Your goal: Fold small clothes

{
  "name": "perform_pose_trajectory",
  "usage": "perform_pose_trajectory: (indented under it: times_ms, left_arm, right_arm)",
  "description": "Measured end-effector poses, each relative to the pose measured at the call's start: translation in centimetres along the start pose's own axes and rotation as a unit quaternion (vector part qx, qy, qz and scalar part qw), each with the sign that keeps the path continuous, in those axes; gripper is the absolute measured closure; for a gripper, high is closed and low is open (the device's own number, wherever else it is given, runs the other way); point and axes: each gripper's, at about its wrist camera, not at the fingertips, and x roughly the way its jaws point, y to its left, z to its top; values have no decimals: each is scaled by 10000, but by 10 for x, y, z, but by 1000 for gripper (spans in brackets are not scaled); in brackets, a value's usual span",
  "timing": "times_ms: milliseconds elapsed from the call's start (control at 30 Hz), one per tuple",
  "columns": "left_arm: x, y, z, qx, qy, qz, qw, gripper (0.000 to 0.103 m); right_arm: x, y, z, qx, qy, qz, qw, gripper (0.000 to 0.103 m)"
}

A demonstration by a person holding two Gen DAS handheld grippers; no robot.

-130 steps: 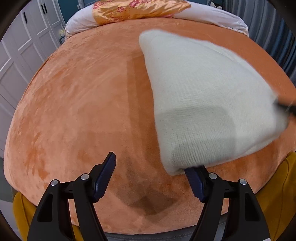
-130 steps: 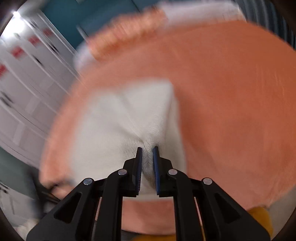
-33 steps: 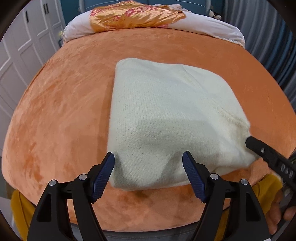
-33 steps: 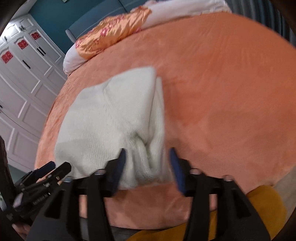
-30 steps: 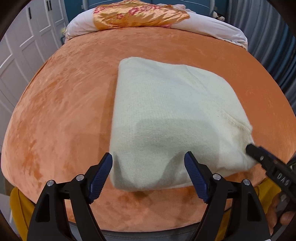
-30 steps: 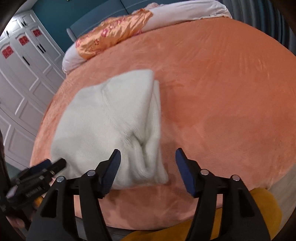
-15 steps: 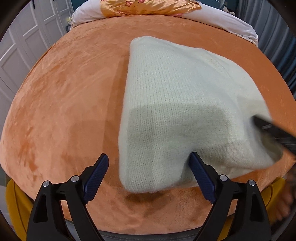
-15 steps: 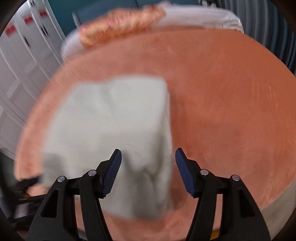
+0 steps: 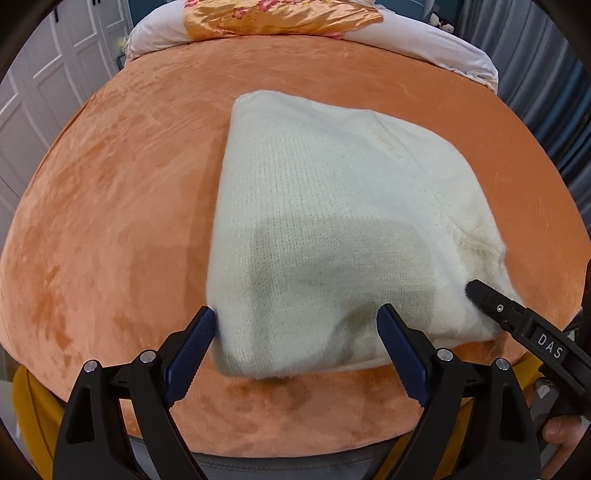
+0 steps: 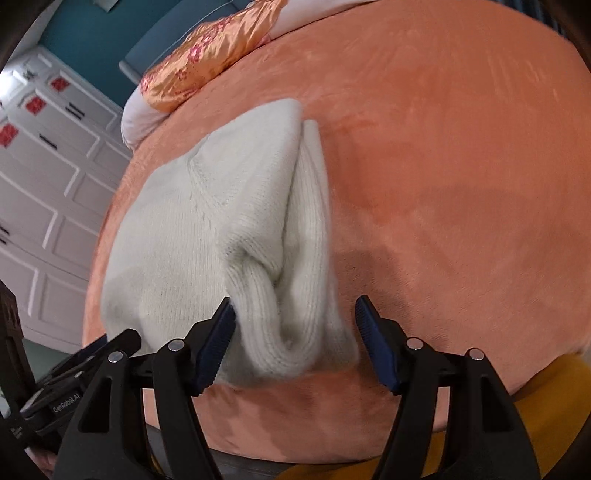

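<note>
The folded knit sweater (image 9: 332, 206) was cream white, on a plush orange blanket (image 9: 122, 206). A shiny orange pillow (image 9: 280, 14) bore pink-red flowers, on white bedding (image 9: 424, 42). Both grippers were black with blue pads (image 10: 214, 343). The wardrobe (image 10: 48, 177) was white with red squares; the wall (image 10: 96, 40) was teal.

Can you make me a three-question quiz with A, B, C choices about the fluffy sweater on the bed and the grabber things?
1. Where does the folded sweater lie?
A. on the orange blanket
B. on the floor
C. inside a wardrobe

2. What colour is the sweater?
A. blue
B. cream white
C. black

3. How is the right gripper?
A. shut tight on the sweater
B. open, around the sweater's near corner
C. holding a pillow

Answers:
1 A, orange plush shows all round it.
2 B, both views show a pale cream knit.
3 B, its jaws stand apart; they have just been opening, with the corner between them, unpinched.
</note>
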Motion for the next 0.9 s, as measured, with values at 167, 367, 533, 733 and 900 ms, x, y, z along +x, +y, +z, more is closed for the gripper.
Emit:
perform_pose_trajectory:
  times_ms: [167,367,533,733,900]
  left_arm:
    - [11,5,6,-36,66,16,10000,12]
    - [27,15,9,-148,74,-249,9996,10]
    - [53,42,2,-502,150,-1371,9892,5]
    - [50,38,3,-422,63,-1283,9908,5]
    - [39,20,6,-105,51,-799,9967,7]
  right_arm:
    - [8,-11,-2,-24,-149,356,9993,31]
    - [14,-11,3,-98,-112,663,9977,30]
    - [21,-12,7,-53,-87,883,9960,28]
    - [30,-11,17,-56,-41,1016,9948,25]
    - [39,-7,30,232,235,763,9965,29]
